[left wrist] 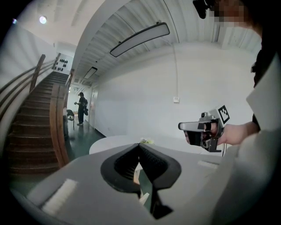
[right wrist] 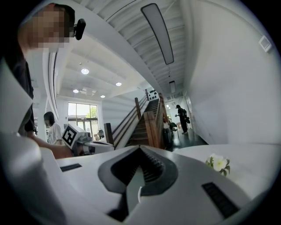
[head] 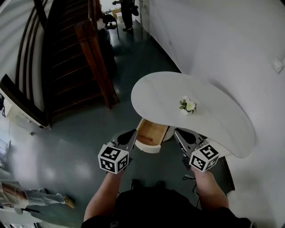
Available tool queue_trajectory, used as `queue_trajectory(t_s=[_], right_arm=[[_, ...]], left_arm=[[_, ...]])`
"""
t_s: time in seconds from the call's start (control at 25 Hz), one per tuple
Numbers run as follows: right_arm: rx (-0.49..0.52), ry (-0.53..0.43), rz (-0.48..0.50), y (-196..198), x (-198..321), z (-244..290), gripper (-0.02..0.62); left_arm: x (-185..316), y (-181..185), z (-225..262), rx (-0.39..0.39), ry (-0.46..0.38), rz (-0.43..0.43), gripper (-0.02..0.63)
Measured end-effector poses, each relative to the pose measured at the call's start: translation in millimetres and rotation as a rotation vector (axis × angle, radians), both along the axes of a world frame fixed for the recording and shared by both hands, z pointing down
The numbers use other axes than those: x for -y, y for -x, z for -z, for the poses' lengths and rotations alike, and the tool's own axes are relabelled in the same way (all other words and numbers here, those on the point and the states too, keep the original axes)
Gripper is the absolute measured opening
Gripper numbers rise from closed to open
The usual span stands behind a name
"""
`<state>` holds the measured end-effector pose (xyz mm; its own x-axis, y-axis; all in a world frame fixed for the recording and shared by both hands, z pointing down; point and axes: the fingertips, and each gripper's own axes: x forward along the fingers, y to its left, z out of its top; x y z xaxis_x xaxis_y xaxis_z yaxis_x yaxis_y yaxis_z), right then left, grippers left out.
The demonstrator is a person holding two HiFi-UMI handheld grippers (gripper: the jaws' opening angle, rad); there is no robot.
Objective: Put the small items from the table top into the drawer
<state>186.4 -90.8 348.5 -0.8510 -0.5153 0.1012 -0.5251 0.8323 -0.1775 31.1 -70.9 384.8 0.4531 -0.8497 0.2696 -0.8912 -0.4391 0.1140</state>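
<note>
Small white flower sprig with green leaves [head: 188, 105] sits near the middle of the white kidney-shaped table top [head: 222, 129], alone on it. It is too small to read which way it points or where its long axis runs.

The open drawer, light wood inside with a white front [head: 151, 132], juts from under the near table edge. Its long axis runs from the table toward the person and its front faces them.

White wall [head: 222, 35] lies behind the table. A dark wooden staircase [head: 71, 67] stands well apart on the left across the dark floor [head: 138, 58], and a person [head: 127, 13] stands far down the corridor.

Left gripper [head: 132, 132] is just left of the drawer and right gripper [head: 178, 132] just right of it. Both are held about level and point toward the table, short of the sprig. On each, the pads are pressed together with nothing between them.
</note>
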Motion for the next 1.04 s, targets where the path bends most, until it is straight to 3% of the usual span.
queue_trajectory(t_s=[0.4,0.68,0.84,1.04], right_arm=[[0.0,-0.036,-0.006,26,-3,12,0.011],[0.003,-0.035,-0.015,28,-3,12,0.011],[0.009,-0.033,-0.018,29,-2,12,0.011],[0.014,-0.031,-0.014,31,-2,12,0.011]], left_arm=[[10,23,15,-0.001,-0.058,-0.02,0.011],[3,10,31,-0.019,-0.097,-0.153,0.012],[4,15,32,-0.058,-0.08,-0.114,0.011],[4,26,28,-0.011,-0.098,-0.035,0.011]])
